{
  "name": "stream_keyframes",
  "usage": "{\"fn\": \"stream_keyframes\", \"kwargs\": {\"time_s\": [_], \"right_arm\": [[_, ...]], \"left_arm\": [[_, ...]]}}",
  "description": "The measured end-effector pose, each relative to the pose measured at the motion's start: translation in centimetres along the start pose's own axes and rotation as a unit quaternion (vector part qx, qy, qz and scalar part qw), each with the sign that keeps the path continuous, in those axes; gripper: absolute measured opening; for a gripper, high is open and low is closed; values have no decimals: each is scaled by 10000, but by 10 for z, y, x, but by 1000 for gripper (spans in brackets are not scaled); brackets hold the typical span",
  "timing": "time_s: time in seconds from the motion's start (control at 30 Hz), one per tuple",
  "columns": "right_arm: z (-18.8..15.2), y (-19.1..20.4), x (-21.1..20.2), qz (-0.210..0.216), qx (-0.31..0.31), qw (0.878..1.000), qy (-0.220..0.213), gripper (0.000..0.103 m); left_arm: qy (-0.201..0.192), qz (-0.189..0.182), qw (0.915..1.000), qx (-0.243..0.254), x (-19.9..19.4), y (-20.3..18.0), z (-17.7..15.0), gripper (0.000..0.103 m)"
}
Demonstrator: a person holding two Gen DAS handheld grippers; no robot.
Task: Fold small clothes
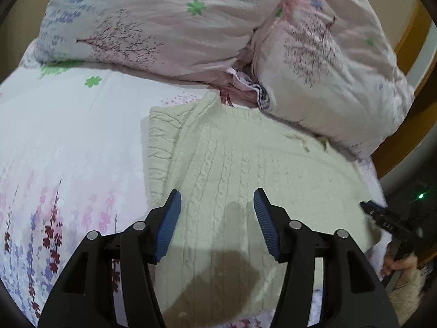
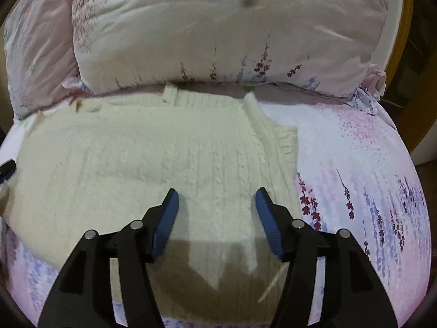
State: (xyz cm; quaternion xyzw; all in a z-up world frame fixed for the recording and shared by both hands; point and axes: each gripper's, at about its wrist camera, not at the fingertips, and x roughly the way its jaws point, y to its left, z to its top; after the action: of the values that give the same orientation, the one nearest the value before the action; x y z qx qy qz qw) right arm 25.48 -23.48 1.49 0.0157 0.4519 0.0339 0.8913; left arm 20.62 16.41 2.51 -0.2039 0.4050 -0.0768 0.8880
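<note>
Cream cable-knit sweater (image 1: 245, 164), lying flat on the floral bedsheet (image 1: 68, 142), just in front of the pink floral pillows (image 1: 164, 22). Showing one side already folded over the body, its ribbed edge (image 1: 161, 136) pointing toward the pillows. Reaching the pillows with its ribbed collar (image 2: 204, 99) in the right wrist view.

Left gripper (image 1: 217, 207) hovering over the lower middle of the sweater, blue pads (image 1: 169, 224) spread wide apart, gripping nothing, casting a shadow on the knit.

Right gripper (image 2: 217, 207) hanging likewise over the sweater near its folded edge, blue-padded fingers (image 2: 269, 227) parted, grasping nothing. Also appearing at the right border of the left wrist view (image 1: 382, 216), close to the sweater's edge; contact there impossible to tell.
</note>
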Motion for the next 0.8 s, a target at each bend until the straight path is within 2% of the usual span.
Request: {"fn": "stream_keyframes", "kwargs": {"time_s": [0.1, 0.17, 0.4, 0.53, 0.6, 0.63, 0.8], "right_arm": [[4, 9, -13, 376, 65, 9990, -227, 65], [6, 20, -20, 526, -15, 9980, -343, 69], [20, 98, -13, 898, -732, 9925, -384, 69], [26, 130, 2, 745, -1133, 9904, -255, 69], [24, 136, 26, 572, -1233, 9906, 145, 71], [23, 136, 30, 612, -1166, 9912, 144, 74], [20, 137, 30, 610, -1139, 9916, 47, 75]], "left_arm": [[-159, -178, 9992, -329, -11, 13, 3, 63], [-259, -124, 9984, -489, -16, 19, 7, 65], [-146, -352, 9911, -1272, -13, 44, 11, 66], [-43, -526, 9868, -1529, -7, 50, 9, 66], [2, -609, 9852, -1599, -4, 52, 9, 66], [29, -642, 9845, -1632, -2, 52, 9, 66], [83, -739, 9821, -1728, 6, 53, 7, 66]]}}
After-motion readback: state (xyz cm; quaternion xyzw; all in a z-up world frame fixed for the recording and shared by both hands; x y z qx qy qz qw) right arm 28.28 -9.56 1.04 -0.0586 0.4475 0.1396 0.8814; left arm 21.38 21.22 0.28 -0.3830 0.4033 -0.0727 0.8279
